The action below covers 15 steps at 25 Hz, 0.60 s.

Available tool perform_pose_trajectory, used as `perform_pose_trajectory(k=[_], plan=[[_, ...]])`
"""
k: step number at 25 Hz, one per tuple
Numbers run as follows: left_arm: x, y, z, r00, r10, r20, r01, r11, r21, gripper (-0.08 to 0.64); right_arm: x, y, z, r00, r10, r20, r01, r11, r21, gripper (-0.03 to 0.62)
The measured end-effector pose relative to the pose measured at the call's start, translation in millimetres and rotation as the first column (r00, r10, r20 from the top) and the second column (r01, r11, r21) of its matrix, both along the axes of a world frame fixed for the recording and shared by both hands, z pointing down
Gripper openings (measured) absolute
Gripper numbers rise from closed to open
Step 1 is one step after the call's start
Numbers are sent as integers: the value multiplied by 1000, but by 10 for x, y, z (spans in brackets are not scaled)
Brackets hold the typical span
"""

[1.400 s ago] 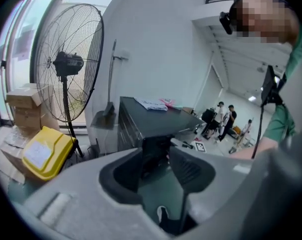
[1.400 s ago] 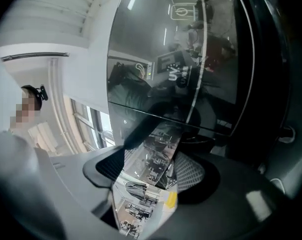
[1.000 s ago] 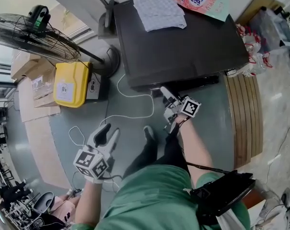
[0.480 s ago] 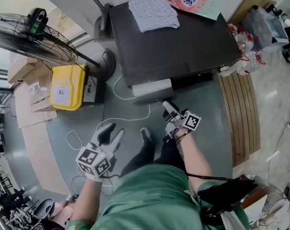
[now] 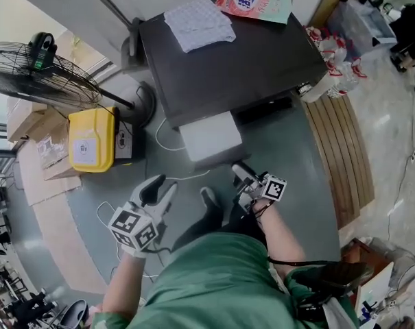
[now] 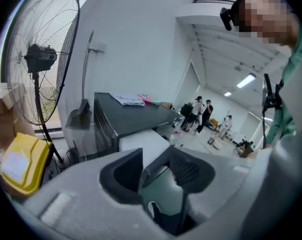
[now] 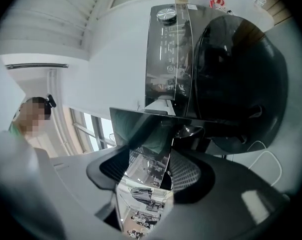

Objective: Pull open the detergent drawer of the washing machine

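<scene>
One washing machine (image 5: pixel 241 67), dark top, upper centre of the head view. One detergent drawer (image 5: pixel 210 136) sticks out of its front toward the bottom of the frame, white top face showing, well clear of the cabinet.

Two grippers, one marker cube each.
- right gripper (image 5: pixel 240 173): just below centre, tips at the drawer's lower right corner. In the right gripper view (image 7: pixel 143 171) the drawer's glossy front panel (image 7: pixel 141 129) runs between the two fingers and both pads sit on it. Fingers have just been closing and are clamped on the panel.
- left gripper (image 5: pixel 160 187): lower left of centre, over the floor (image 5: pixel 296 156), apart from the machine. In the left gripper view (image 6: pixel 155 169) its two fingers stand apart with nothing between them. The drawer (image 6: pixel 141 141) shows beyond the gap, not touching.

On the machine top there are two items: one checked cloth (image 5: pixel 198 22) at the upper left corner and one detergent bag (image 5: pixel 252 2) at the upper edge, overhanging the back.

The right gripper view also shows one round door (image 7: pixel 240 79) at right and one knob (image 7: pixel 165 15) at top centre.

Around the machine:
- one standing fan (image 5: pixel 39 74), upper left
- one yellow case (image 5: pixel 90 139), left of the drawer, on the floor
- one run of wooden slats (image 5: pixel 337 149), right edge
</scene>
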<state>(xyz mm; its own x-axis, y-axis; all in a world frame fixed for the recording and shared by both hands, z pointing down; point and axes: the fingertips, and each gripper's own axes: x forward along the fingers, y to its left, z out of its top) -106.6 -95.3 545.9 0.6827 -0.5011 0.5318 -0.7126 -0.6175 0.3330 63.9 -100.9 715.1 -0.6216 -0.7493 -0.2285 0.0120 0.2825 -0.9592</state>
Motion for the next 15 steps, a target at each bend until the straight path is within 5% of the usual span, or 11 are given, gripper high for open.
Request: perform_pose_trajectory(k=[9, 15], plan=[[134, -145, -93, 998, 54, -37, -54, 998, 12, 164, 78, 267, 33, 998, 53, -29, -54, 997, -60, 245], [50, -267, -190, 996, 28, -82, -26, 999, 24, 164, 43, 343, 160, 970, -36, -240, -17, 977, -214, 219]])
